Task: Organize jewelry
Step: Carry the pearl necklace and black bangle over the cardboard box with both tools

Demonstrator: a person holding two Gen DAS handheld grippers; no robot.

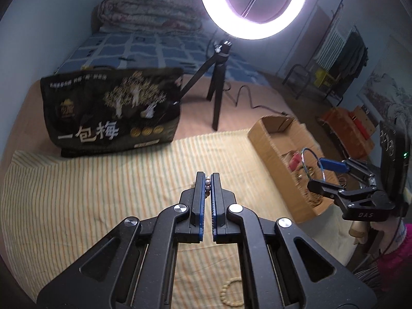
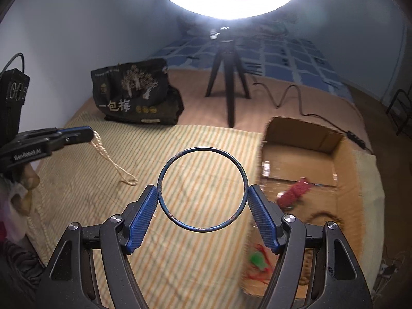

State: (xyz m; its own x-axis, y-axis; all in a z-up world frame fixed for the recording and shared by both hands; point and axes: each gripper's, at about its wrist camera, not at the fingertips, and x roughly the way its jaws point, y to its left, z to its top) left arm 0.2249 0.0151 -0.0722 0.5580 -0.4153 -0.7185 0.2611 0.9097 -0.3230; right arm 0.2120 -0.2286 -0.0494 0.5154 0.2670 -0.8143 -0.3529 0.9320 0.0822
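While R gripper (image 2: 202, 207) clamps blue bangle (image 2: 202, 189), cardboard box (image 2: 345, 149) lies just right; L gripper (image 1: 207, 180) pinches bead strand (image 1: 208, 186), farther.

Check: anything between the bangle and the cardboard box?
Nothing. In the right wrist view, the bangle, in the right hand-held gripper, hangs over striped cloth beside the cardboard box.

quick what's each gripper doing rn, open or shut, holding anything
Left gripper: shut on a beaded necklace, which hangs down to the striped cloth.
Right gripper: shut on a blue metal bangle, pinched across its width.
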